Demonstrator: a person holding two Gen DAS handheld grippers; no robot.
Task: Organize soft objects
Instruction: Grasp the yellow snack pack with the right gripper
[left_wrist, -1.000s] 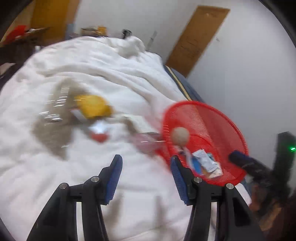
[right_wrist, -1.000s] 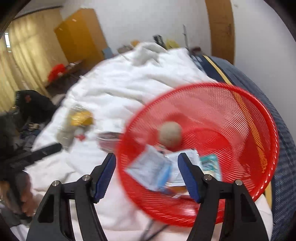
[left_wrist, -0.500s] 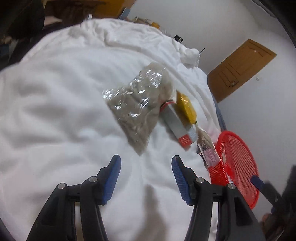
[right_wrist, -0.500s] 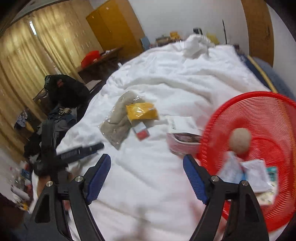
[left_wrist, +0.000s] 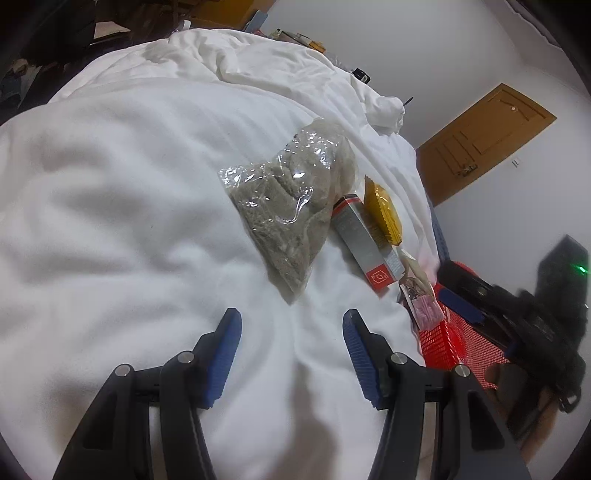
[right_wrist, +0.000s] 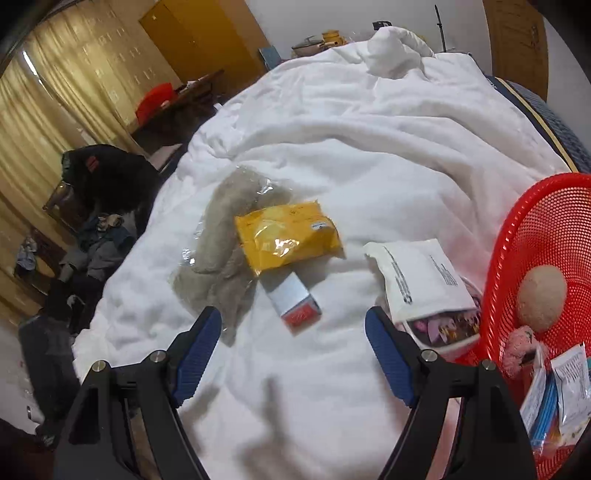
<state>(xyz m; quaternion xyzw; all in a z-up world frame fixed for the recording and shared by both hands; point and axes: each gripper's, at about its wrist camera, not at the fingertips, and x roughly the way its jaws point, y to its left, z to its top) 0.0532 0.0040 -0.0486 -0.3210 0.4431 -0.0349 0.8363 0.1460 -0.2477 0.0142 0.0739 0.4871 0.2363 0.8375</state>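
A clear bag of grey-beige knit fabric lies on the white duvet, just ahead of my open, empty left gripper. Beside it lie a grey box with a red end and a yellow packet. In the right wrist view the knit bag, yellow packet, box and a white pouch lie ahead of my open, empty right gripper. The red mesh basket at right holds a beige ball, a pink soft item and packets.
The other gripper shows over the red basket in the left wrist view. A wooden door stands behind the bed. Dark clothes and a chair crowd the floor left of the bed, with curtains behind.
Both grippers have swung left, away from the red basket and toward the loose items on the duvet. The left gripper has closed in on the knit bag. Both stay open and empty.
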